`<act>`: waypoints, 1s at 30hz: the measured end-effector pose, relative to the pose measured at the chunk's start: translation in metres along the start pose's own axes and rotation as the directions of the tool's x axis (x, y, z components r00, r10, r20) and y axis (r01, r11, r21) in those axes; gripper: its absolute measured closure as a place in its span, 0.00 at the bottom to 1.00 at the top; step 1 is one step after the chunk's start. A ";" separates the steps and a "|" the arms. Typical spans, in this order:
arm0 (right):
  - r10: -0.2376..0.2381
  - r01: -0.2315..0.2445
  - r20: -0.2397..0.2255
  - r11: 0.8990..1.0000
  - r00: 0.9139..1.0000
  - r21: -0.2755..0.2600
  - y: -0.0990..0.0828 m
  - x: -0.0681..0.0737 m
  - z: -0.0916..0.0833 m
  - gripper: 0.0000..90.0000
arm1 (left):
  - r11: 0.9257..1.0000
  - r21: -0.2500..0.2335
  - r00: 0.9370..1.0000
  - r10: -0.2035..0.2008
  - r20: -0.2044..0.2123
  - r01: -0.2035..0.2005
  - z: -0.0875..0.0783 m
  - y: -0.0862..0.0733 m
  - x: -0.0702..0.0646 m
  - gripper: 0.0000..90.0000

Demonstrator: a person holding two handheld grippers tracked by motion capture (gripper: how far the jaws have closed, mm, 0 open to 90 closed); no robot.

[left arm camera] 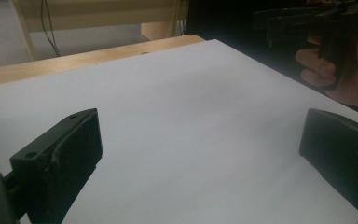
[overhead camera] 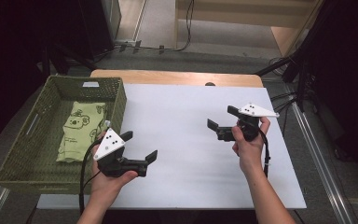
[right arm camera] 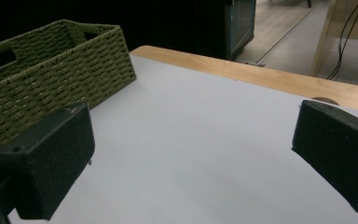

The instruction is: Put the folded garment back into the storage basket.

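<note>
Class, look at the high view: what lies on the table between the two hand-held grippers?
Nothing: only bare white table sheet lies between the left gripper and the right gripper, as the high view shows.

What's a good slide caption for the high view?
Two open grippers, left and right, above white table; green pouch in wicker basket.
</note>
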State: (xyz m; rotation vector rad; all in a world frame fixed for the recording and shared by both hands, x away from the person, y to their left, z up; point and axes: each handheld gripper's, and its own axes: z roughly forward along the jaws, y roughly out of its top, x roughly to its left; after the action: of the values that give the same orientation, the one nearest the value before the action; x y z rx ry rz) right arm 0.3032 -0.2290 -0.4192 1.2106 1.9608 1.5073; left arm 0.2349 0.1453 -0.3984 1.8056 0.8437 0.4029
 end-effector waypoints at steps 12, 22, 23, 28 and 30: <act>0.027 -0.026 0.038 1.000 0.999 -0.008 -0.033 -0.016 -0.032 0.00 | 1.000 0.026 1.000 0.014 -0.002 -0.014 0.017 -0.014 -0.003 0.00; 0.016 -0.016 0.065 1.000 0.998 0.005 -0.059 -0.022 -0.058 0.00 | 0.999 0.026 1.000 0.019 -0.007 -0.019 0.024 -0.025 -0.004 0.00; 0.016 -0.016 0.064 1.000 0.998 0.004 -0.061 -0.023 -0.060 0.00 | 1.000 0.025 1.000 0.020 -0.007 -0.019 0.025 -0.026 -0.004 0.00; 0.025 -0.025 0.077 1.000 0.997 0.003 -0.074 -0.028 -0.073 0.00 | 1.000 0.020 1.000 0.016 -0.010 -0.015 0.027 -0.032 -0.002 0.00; 0.029 -0.029 0.080 1.000 0.996 0.003 -0.080 -0.029 -0.078 0.00 | 1.000 0.018 1.000 0.015 -0.011 -0.015 0.028 -0.033 -0.002 0.00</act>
State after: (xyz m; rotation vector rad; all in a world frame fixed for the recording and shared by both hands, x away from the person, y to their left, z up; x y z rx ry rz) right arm 0.2304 -0.3017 -0.4711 1.2864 1.9032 1.4463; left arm 0.2387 0.1315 -0.4395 1.8282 0.8442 0.4162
